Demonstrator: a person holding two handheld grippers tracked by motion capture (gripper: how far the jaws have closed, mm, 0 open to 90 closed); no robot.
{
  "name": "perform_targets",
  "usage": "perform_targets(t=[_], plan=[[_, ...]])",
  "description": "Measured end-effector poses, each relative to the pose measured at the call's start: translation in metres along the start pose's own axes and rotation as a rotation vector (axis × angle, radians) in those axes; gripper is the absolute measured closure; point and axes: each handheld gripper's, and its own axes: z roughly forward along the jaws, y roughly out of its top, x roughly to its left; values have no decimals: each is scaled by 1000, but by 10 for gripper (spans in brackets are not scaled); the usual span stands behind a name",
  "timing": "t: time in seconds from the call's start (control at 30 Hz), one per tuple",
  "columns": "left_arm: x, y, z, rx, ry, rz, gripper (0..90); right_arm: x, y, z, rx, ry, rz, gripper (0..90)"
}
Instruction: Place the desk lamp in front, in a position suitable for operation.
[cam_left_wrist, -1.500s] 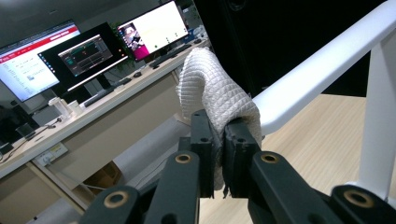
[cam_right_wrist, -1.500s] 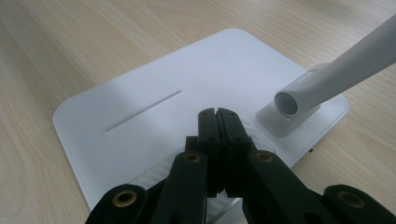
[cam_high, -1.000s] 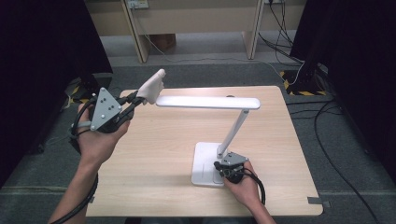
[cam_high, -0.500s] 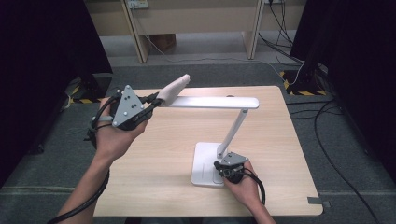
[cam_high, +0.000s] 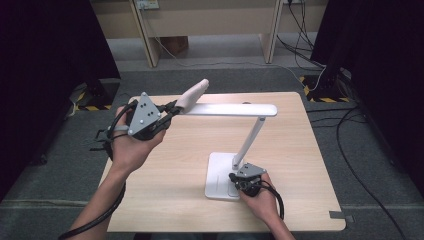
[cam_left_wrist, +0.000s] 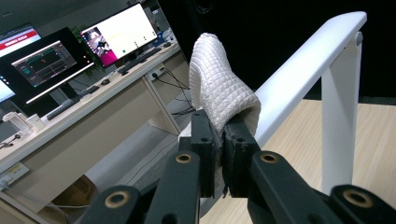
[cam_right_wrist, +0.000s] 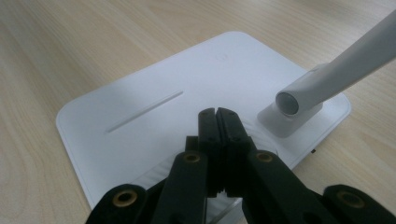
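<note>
Wiping the lamp head (cam_high: 227, 109) at 11 o'clock of the table (cam_high: 165, 200) with cloth (cam_high: 194, 94) pinched in left gripper (cam_high: 172, 107), right gripper (cam_high: 239, 183) clamped tight, pinning the base (cam_high: 217, 175) at 5 o'clock; next, probably dragging rightward along the bar.

Overhead camera: fixed above my side of the table (cam_high: 165, 210), looking forward and down from far enough to take in the whole top, my forearms entering at 6 o'clock. Left gripper camera: rides the left gripper (cam_left_wrist: 219, 140), close along its jaws, facing the lamp head (cam_left_wrist: 303, 70) toward 2 o'clock, monitors (cam_left_wrist: 116, 32) at 10 o'clock. Right gripper camera: rides the right gripper (cam_right_wrist: 218, 126), very near, tilted down onto the lamp base (cam_right_wrist: 163, 102); I find the lamp in all three views.
</note>
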Motion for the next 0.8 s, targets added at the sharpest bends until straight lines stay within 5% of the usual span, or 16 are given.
perform_targets(t=[0.8], plan=[[-18, 3, 14, -31, 13, -54, 848, -1, -2, 0, -14, -2, 7, 894]])
